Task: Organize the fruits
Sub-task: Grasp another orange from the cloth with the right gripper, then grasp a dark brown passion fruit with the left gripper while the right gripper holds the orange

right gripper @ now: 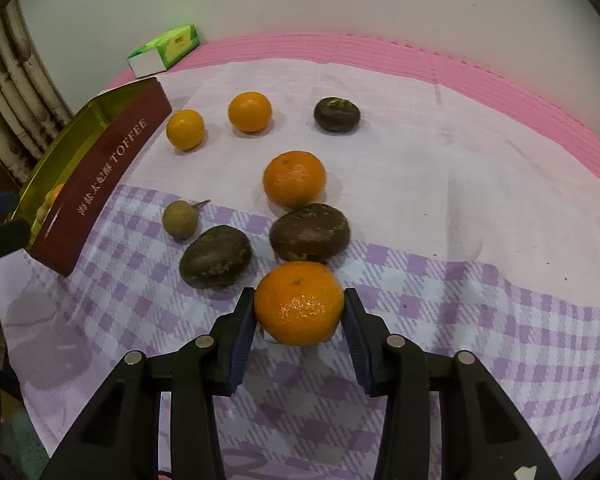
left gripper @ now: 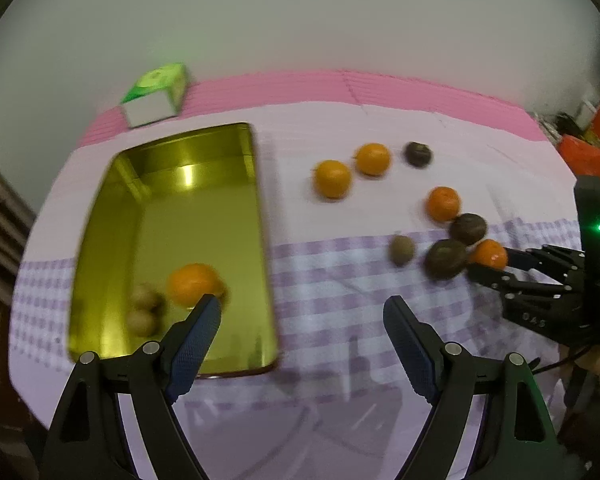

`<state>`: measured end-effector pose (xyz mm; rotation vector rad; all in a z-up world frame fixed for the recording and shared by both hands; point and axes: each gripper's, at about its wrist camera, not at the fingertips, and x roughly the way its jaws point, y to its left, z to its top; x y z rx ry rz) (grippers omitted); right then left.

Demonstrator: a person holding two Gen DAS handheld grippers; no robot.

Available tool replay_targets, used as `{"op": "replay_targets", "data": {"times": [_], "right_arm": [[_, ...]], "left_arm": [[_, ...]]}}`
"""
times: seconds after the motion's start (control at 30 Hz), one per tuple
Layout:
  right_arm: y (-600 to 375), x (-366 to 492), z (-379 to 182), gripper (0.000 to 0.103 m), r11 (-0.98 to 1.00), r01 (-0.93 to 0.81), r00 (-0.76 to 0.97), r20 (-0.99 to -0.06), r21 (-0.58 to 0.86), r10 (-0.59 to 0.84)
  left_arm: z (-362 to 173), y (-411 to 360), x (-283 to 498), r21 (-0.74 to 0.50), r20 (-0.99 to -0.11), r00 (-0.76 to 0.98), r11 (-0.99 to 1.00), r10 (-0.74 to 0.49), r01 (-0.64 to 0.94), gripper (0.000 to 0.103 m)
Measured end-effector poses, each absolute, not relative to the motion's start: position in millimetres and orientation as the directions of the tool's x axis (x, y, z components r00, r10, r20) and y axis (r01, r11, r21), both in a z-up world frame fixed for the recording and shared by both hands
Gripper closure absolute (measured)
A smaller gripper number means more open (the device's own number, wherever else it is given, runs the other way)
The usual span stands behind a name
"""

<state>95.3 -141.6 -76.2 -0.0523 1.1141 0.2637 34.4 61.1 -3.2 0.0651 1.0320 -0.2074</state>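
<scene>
2 grippers: right gripper [right gripper: 299,312] pinches a mandarin [right gripper: 299,303]; left gripper [left gripper: 302,312], spread and empty, hangs beside the tin [left gripper: 168,184].

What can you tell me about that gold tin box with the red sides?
The tin is a lidless rectangular box, shiny gold inside and dark red outside, with TOFFEE and some Chinese characters in pale letters on its long side. It sits flat on the checked cloth. It already holds an orange and two small brownish fruits.
</scene>
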Motion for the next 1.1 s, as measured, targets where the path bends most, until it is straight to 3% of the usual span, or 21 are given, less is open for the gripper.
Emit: {"op": "replay_targets", "data": {"times": [0.53, 1.1], "right_arm": [[-210, 84, -66, 0.063, 0.988, -0.131, 0.416, -0.9, 0.085, 0.133], [-221, 86, -67, 0.063, 0.983, -0.107, 0.417, -0.891, 0.152, 0.183]], "left_arm": [[-29, -34, 47, -0.091, -0.878, 0.408, 0.923, -0.252, 0.374, 0.022], [-50, -69, 73, -0.078, -0.907, 0.353, 0.914, -0.231, 0.398, 0.057]]}}
